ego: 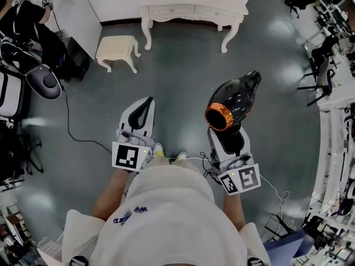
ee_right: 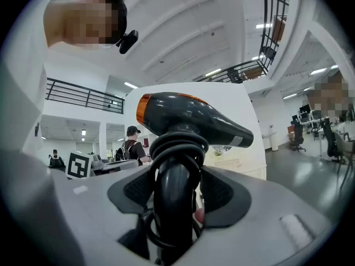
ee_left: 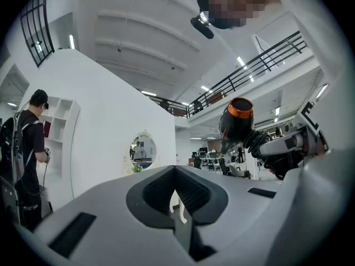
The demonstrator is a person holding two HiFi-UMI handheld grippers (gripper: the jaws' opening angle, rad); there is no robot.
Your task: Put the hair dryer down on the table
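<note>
A black hair dryer with an orange rear ring stands up out of my right gripper, which is shut on its handle. In the right gripper view the handle, with its cord coiled round the top, fills the gap between the jaws, and the dryer's body points right. My left gripper is shut with nothing in it, level with the right one over the grey floor; its view shows the pads together and the hair dryer to the right. A white dressing table stands ahead.
A cream stool sits left of the dressing table. At the far left a person in black stands by equipment, and a black cable trails over the floor. Chairs and desks line the right side.
</note>
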